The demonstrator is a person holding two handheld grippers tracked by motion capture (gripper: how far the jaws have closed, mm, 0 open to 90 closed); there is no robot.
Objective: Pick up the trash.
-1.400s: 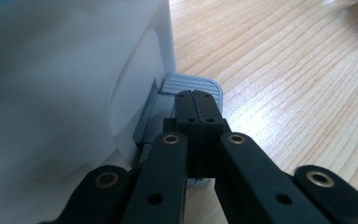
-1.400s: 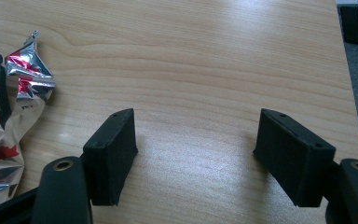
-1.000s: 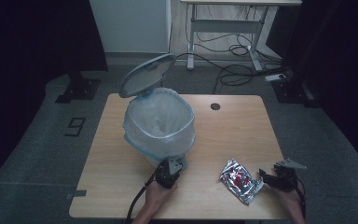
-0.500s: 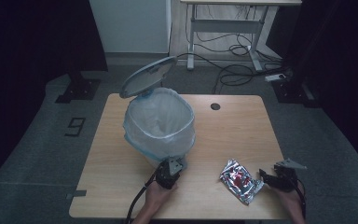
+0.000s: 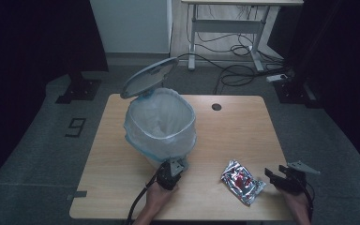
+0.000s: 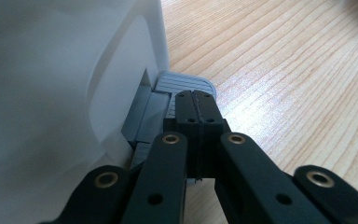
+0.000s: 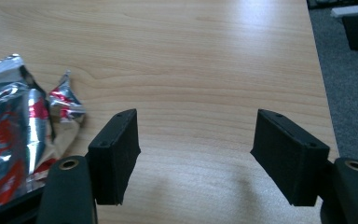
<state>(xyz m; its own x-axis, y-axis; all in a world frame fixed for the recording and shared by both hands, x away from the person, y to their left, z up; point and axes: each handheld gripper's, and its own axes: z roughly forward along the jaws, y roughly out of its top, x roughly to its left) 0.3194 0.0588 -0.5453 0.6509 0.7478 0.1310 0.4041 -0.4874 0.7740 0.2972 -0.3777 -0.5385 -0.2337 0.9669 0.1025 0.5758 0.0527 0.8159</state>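
Dim grey flooring, desk legs and loose cables surround a light wooden tabletop (image 5: pixel 234 136) that carries a lined pedal bin (image 5: pixel 160 126) and a crumpled foil wrapper (image 5: pixel 242 181). The bin stands left of centre, its lid (image 5: pixel 149 77) tipped up and back, so the mouth is open. The left gripper (image 5: pixel 174 166) sits at the bin's near foot; in the left gripper view its jaws are pressed together with nothing between them, their tips resting on the grey ribbed pedal (image 6: pixel 186 84) against the white bin wall. That pressure seems to be what holds the lid up.

The step in hand looks like the pick-up of the wrapper for the open bin. The right gripper (image 5: pixel 281 177) lies near the tabletop's right edge, just beside the wrapper but not touching it, jaws spread wide and empty. In the right gripper view the wrapper (image 7: pixel 14 126) lies off to the side of the near jaw, not between the two.

The next move calls for swinging the right gripper toward the foil until an edge lies between the jaws, closing, then lifting it over the rim while the left keeps the pedal down.

The wrapper is silver with red print, creased, flat and light; it will probably crumple and slip easily.
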